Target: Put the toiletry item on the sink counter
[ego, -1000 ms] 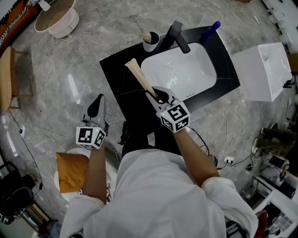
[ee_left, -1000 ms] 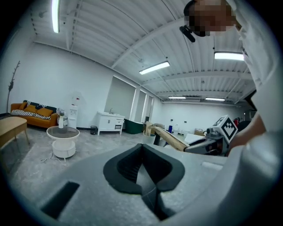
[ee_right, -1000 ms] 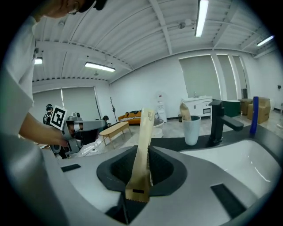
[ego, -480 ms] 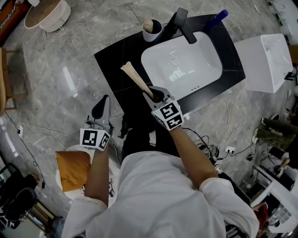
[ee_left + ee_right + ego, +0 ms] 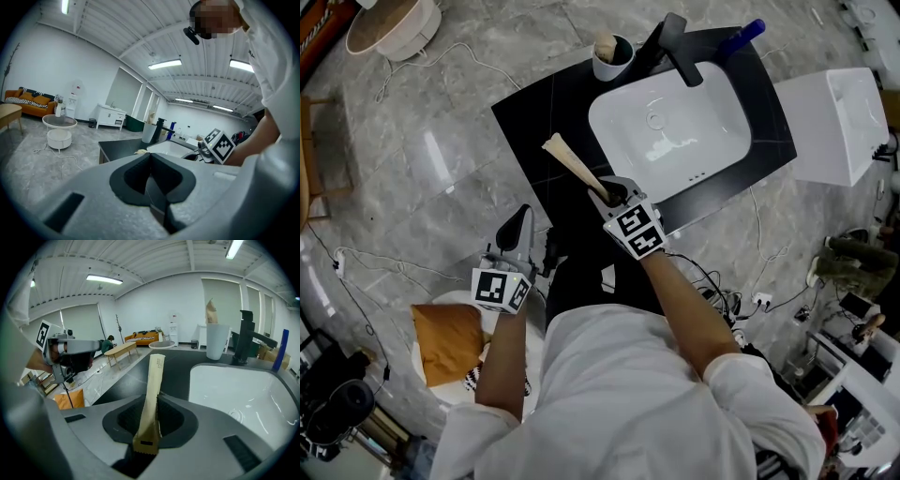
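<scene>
Counter (image 5: 534, 131) black, basin (image 5: 670, 127) on its right part. Packet (image 5: 574, 164) above counter, left of basin, pinched at one end by right gripper (image 5: 614, 194). Risk: long free end tips, packet slides into basin. Left gripper (image 5: 518, 225) jaws pressed together, empty

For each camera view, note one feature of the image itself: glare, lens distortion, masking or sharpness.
Head view: bright glare patches sit on the glossy floor and in the white basin. Left gripper view: strong fisheye curvature, dark corners, and a mosaic patch near the top. Right gripper view: the same fisheye bending, the ceiling light is blown out, and the paper-wrapped item is sharp.
</scene>
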Motion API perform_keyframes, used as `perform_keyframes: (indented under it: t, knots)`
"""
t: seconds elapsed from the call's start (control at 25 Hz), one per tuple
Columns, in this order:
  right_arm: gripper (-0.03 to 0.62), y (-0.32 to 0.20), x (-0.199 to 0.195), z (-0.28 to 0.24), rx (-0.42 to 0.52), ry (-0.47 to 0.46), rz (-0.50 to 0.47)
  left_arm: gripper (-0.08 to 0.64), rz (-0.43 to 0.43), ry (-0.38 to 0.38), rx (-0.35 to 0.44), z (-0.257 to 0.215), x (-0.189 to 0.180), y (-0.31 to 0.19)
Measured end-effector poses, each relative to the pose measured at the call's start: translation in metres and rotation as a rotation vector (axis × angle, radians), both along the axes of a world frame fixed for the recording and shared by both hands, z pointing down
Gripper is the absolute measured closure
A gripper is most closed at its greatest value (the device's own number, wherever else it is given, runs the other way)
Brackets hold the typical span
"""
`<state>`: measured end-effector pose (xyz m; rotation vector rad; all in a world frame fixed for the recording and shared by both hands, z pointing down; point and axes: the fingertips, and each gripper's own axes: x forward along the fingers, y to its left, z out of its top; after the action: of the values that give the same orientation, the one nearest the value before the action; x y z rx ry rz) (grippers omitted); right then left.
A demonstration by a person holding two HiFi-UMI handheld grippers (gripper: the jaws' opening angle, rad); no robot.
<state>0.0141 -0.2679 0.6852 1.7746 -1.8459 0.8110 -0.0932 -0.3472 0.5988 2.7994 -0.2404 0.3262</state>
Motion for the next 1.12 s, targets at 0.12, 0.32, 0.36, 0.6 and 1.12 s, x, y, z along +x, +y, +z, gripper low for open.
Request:
perform_keyframes:
  t: [0.12,0.32,0.36,0.6,1.12]
  knots:
    - [0.518,-0.002,-0.003,0.003,-0.014,0.0,-0.007,0.545,0.008,-0.001,-0.007,0.002,-0.001,0.004]
    - [0.518,-0.005,-0.006,0.004,-0.013,0.003,-0.014,0.545,0.032,0.004,-0.007,0.0,0.001,0.007]
    - [0.504,-0.005,-0.006,0.003,-0.007,-0.008,-0.012,0.545,0.041,0.006,-0.007,-0.002,0.003,0.007]
    - [0.445,0.005,0.026,-0.068,0.186,-0.055,0.066,0.545,0.106,0.062,0.027,-0.036,0.039,0.005]
    - [0.565,0.157,0.08,-0.327,0.708,0.0,0.09,0.544,0.185,0.239,0.154,-0.18,0.106,0.081]
